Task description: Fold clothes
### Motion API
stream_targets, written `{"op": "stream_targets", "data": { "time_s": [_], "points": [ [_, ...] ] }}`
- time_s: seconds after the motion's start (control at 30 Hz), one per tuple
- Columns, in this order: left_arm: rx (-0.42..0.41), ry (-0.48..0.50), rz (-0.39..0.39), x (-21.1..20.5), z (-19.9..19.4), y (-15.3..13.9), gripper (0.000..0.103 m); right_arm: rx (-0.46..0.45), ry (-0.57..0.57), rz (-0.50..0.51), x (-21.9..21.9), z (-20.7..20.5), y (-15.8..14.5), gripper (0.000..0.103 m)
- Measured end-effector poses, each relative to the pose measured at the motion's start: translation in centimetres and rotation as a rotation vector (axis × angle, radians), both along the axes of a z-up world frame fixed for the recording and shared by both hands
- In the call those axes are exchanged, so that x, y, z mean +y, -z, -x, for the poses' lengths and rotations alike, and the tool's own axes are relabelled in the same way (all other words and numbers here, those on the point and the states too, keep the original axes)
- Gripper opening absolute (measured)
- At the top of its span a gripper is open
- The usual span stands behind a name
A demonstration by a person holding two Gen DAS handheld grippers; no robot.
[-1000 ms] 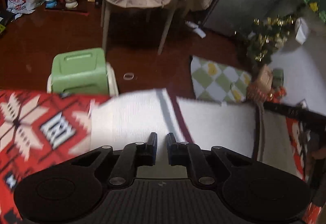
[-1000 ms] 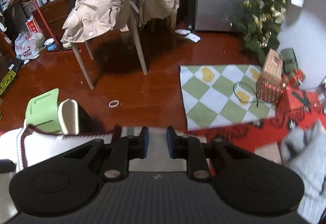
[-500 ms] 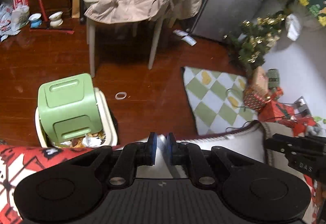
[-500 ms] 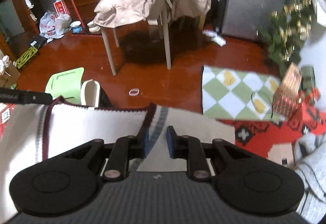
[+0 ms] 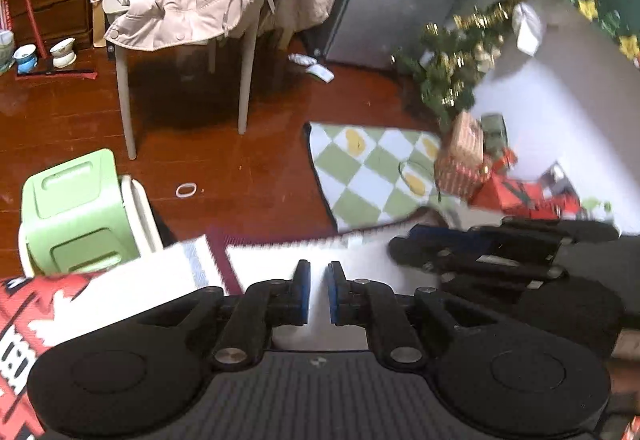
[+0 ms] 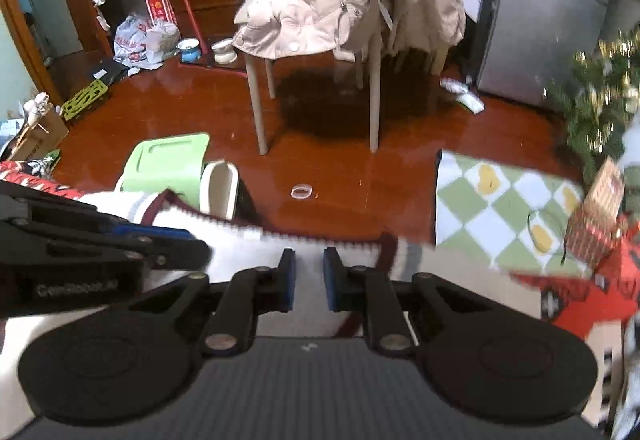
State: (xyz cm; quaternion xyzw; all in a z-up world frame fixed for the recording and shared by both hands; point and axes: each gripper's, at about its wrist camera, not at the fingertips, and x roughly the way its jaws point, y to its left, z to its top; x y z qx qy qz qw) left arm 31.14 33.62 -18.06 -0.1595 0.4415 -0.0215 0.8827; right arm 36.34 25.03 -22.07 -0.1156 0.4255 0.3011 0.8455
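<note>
2 grippers, left gripper (image 5: 318, 294) and right gripper (image 6: 309, 280), narrow, pinching white knit garment (image 5: 280, 260) hem, right just tightening, for carrying fold across red patterned cover (image 5: 24, 304)

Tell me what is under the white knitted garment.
A red patterned cloth shows past the white knitted garment at its left edge. Whatever lies directly beneath the garment's middle is covered.

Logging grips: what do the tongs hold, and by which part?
Both tongs, left and right, pinch the white knit garment along its maroon-trimmed edge.
</note>
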Motion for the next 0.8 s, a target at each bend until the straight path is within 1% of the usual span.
{"op": "stream_targets", "data": {
  "time_s": [0.03, 0.13, 0.17, 0.23, 0.27, 0.3, 0.33, 0.37, 0.4, 0.43, 0.5, 0.53, 0.57, 0.6, 0.63, 0.73, 0.8],
  "points": [
    [-0.001, -0.004, 0.002, 0.0, -0.4, 0.2, 0.010, -0.015, -0.003, 0.001, 0.5, -0.2, 0.2, 0.017],
    [0.031, -0.034, -0.001, 0.2, -1.8, 0.2, 0.010, 0.031, 0.044, -0.011, 0.9, -1.8, 0.4, 0.017],
    [0.022, -0.057, 0.016, 0.6, -1.7, -0.3, 0.010, 0.031, 0.070, -0.026, 0.4, -2.2, 0.0, 0.017],
    [-0.009, -0.101, 0.060, 1.5, -0.9, -1.8, 0.010, -0.010, 0.118, -0.068, -1.3, -2.3, -1.6, 0.017],
    [-0.020, -0.118, 0.079, 2.1, -0.2, -2.4, 0.010, -0.028, 0.144, -0.071, -2.5, -2.2, -2.3, 0.017],
    [-0.023, -0.135, 0.078, 2.5, 0.6, -3.0, 0.010, -0.046, 0.170, -0.073, -3.8, -2.0, -3.0, 0.017],
    [-0.017, -0.153, 0.060, 2.9, 1.5, -3.4, 0.010, -0.045, 0.201, -0.069, -5.0, -2.0, -3.2, 0.017],
    [-0.006, -0.169, 0.043, 3.3, 2.5, -3.4, 0.010, -0.043, 0.231, -0.065, -6.3, -1.9, -3.4, 0.018],
    [0.008, -0.184, 0.026, 3.6, 3.4, -3.3, 0.007, -0.042, 0.262, -0.062, -7.6, -1.8, -3.6, 0.018],
    [0.021, -0.200, 0.009, 4.0, 4.4, -3.2, 0.005, -0.037, 0.275, -0.053, -8.4, -1.7, -3.5, 0.017],
    [0.043, -0.231, 0.000, 4.7, 5.5, -2.5, 0.005, -0.035, 0.273, -0.022, -9.6, -1.6, -2.9, 0.014],
    [0.054, -0.246, -0.003, 5.0, 5.9, -2.1, 0.004, -0.029, 0.269, -0.007, -10.0, -1.5, -2.5, 0.007],
    [0.065, -0.261, -0.005, 5.4, 6.4, -1.7, 0.001, -0.007, 0.263, 0.001, -10.2, -1.7, -1.8, 0.005],
    [0.075, -0.276, -0.007, 5.7, 6.9, -1.3, 0.002, 0.006, 0.264, 0.004, -10.3, -1.9, -1.1, 0.005],
    [0.072, -0.285, -0.004, 6.1, 6.9, -1.0, 0.002, 0.019, 0.265, 0.006, -10.3, -2.2, -0.5, 0.005],
    [0.043, -0.276, -0.034, 6.7, 5.4, -0.8, 0.002, -0.033, 0.249, 0.004, -10.4, -2.9, 0.2, 0.006],
    [0.020, -0.257, -0.034, 7.0, 4.3, -0.8, 0.002, -0.033, 0.256, -0.002, -10.0, -3.7, 0.6, 0.005]
  ]
}}
